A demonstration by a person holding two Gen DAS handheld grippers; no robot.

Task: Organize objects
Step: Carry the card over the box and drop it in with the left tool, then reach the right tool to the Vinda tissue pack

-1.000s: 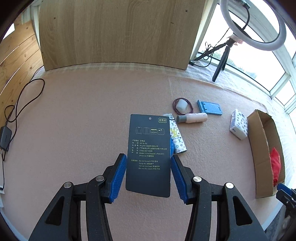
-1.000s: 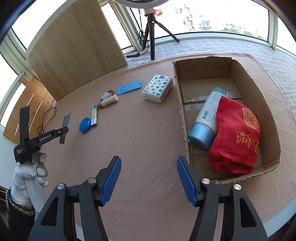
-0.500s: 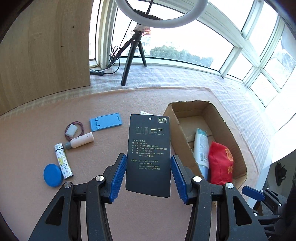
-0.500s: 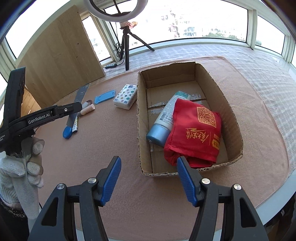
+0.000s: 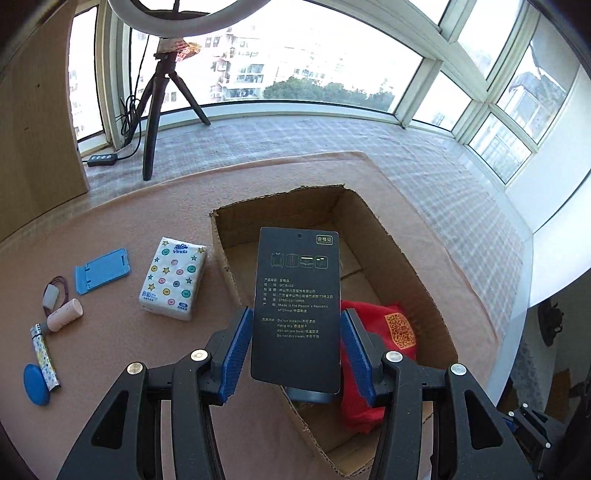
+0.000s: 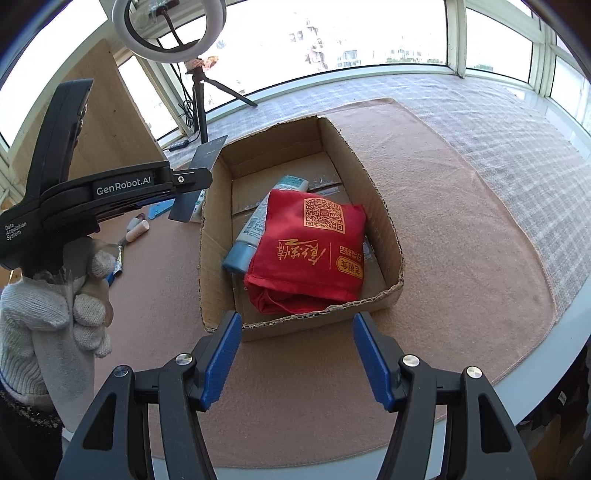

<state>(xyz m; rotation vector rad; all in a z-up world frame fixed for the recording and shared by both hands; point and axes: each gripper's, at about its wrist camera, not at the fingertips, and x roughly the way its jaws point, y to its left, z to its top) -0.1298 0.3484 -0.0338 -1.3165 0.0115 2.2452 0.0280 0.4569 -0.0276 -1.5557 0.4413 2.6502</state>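
Black tag card point(image 5: 295, 310) upright, above open cardboard box point(image 5: 402, 254).

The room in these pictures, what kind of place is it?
Probably an enclosed balcony or sunroom in a flat, set up for filming: curved windows look onto apartment buildings, a ring light stands on a tripod, and household items lie on a cloth-covered table beside a cardboard box.

Bay windows point(image 5: 332, 55) w/ bright daylight, ring light on tripod point(image 5: 162, 92), wood panel point(image 5: 33, 122), pink mat point(image 5: 129, 369)
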